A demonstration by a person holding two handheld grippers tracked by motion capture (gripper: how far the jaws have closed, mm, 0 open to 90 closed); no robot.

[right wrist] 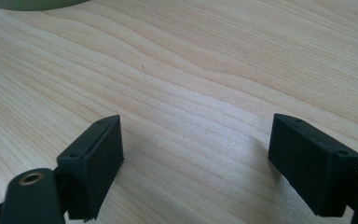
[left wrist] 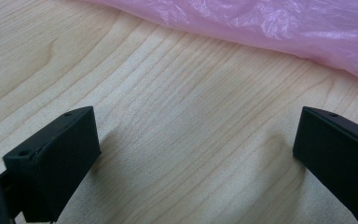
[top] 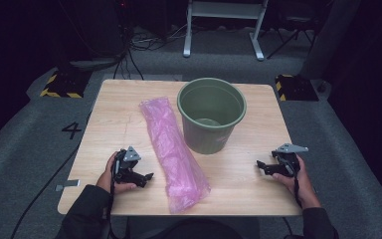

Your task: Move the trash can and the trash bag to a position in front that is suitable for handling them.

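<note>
One crinkled pink plastic bag [top: 174, 152] lies flat.

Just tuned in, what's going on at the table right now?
A person holds a gripper in each hand, both resting low on the wooden table with jaws open and nothing between them. The left gripper sits beside a flattened pink plastic bag, apart from it. The right gripper is on the other side, near a green bucket that stands upright next to the bag. Nothing has been picked up yet.
</note>
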